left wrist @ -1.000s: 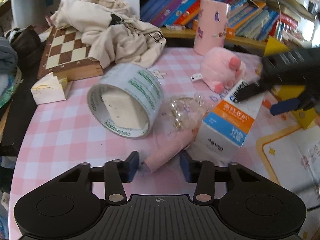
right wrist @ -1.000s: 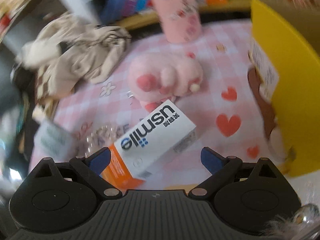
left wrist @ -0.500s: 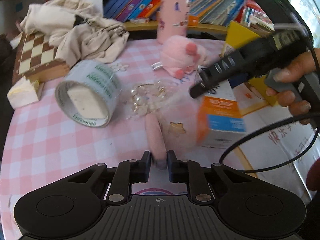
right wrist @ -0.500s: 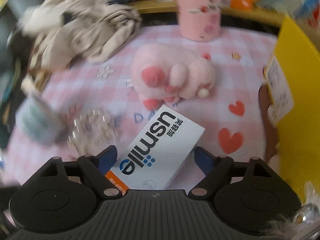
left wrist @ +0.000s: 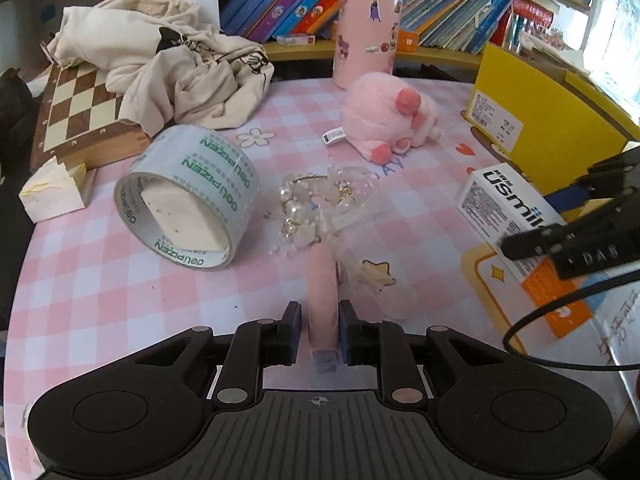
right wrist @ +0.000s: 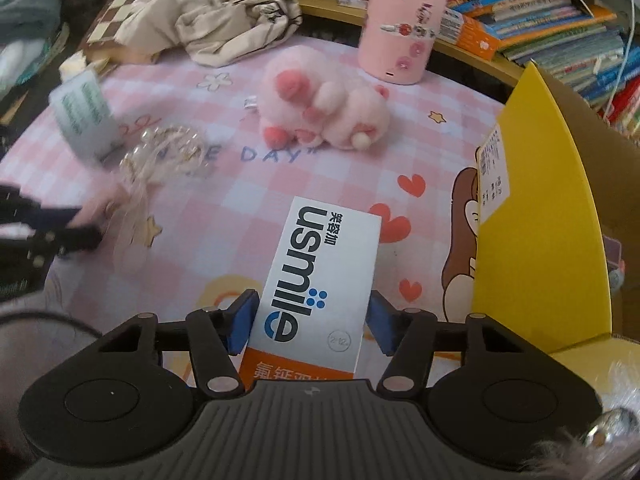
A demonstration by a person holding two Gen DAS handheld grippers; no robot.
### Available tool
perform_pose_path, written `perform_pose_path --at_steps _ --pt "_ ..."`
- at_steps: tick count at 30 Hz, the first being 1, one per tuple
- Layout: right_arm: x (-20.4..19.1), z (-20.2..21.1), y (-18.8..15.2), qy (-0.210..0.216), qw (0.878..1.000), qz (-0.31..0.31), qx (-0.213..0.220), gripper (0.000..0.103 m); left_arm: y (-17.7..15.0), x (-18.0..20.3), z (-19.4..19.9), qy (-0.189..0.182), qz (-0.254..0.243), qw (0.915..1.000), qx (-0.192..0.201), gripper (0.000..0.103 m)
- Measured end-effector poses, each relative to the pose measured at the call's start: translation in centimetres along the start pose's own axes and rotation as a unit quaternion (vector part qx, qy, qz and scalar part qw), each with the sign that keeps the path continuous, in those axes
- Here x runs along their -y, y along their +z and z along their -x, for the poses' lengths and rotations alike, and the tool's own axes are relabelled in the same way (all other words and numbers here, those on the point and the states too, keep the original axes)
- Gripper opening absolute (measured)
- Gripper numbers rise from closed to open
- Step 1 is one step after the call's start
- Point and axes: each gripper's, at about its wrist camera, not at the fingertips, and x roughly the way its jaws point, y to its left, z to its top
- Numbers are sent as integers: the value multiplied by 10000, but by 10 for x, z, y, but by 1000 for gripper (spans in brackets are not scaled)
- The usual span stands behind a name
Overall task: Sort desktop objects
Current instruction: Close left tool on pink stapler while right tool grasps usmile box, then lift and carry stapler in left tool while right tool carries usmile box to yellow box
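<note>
**Clerk:** Wand, pink-handled, with a beaded clear head: the handle is seen between the fingers of the left gripper, which is narrowed to a slit around it. A thin gap shows on the left side, so firm contact cannot be confirmed. The head is laid on the pink checked tablecloth, just beside the tape roll.

**Checker:** And the right side?

**Clerk:** Toothpaste box, white and orange, marked "usmile": straddled lengthwise by the right gripper, whose blue pads are set at the two long sides. Whether it is clamped or only bracketed cannot be told. The long axis is aligned with the fingers, judged as a choice for a steady lift.

**Checker:** Room for moving?

**Clerk:** Yellow box, open-topped, stands just to the right of the toothpaste box and is judged a likely bin. Plush pig and pink cylinder lie beyond, well apart from both grippers. Cloth heap and chessboard crowd the far left. Open cloth is left between the grippers; the wand's trailing netting may snag on lifting.
</note>
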Motion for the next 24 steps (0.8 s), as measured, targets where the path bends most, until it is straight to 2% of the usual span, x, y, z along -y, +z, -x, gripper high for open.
perform_pose_path --at_steps 10,12,15,24 --pt "-3 -8 1 -8 10000 60 -53 56 3 4 -7 112 -165 9997 152 19" --pt "-4 -10 0 -17 9999 91 -53 56 2 4 -6 122 -201 9996 174 15" --pt "-4 -8 -1 41 9999 108 -45 54 1 0 -2 187 -27 9996 202 15" --pt "-14 27 -17 341 9987 200 314 54 -6 -6 48 288 277 9971 644 15"
